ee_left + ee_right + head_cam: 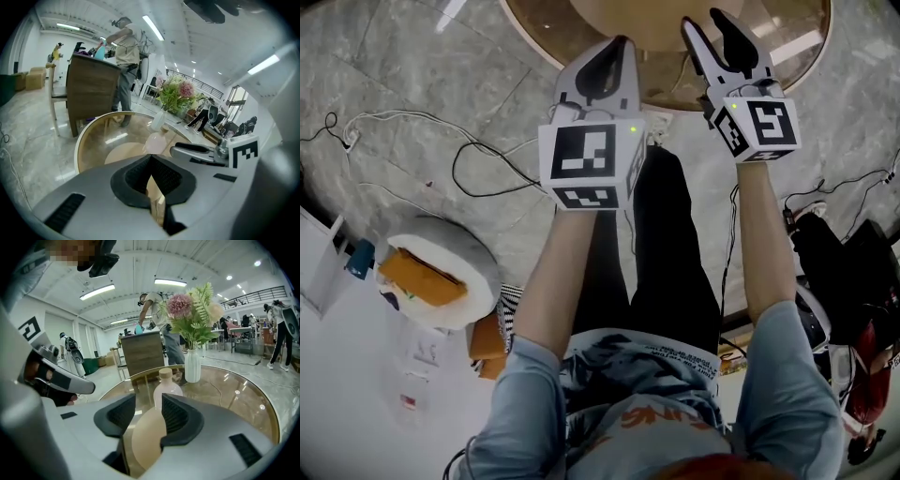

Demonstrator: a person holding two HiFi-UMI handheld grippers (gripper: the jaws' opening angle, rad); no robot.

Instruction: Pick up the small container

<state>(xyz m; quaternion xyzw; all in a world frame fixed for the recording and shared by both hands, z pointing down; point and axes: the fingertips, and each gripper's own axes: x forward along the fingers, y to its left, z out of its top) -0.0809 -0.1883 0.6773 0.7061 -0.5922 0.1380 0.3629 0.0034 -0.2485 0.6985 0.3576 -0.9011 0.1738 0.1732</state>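
The small container [167, 386], a pale pink bottle with a tan cap, stands on the round glass table [234, 390] just beyond my right gripper [149, 402]. That gripper is open and the bottle shows through the gap, past its tips and untouched. In the left gripper view the bottle [154, 140] stands ahead of my left gripper [150, 157], whose pads meet with nothing between them. In the head view both grippers, left [622, 45] and right [705, 21], reach over the table's near rim [539, 47]. The bottle is out of that view.
A white vase of flowers [192, 365] stands on the glass just behind the bottle. Beyond the table are a wooden cabinet [91, 89] and a person [124, 61]. Cables [487, 169] trail across the marble floor, and a white round seat [441, 272] is at the left.
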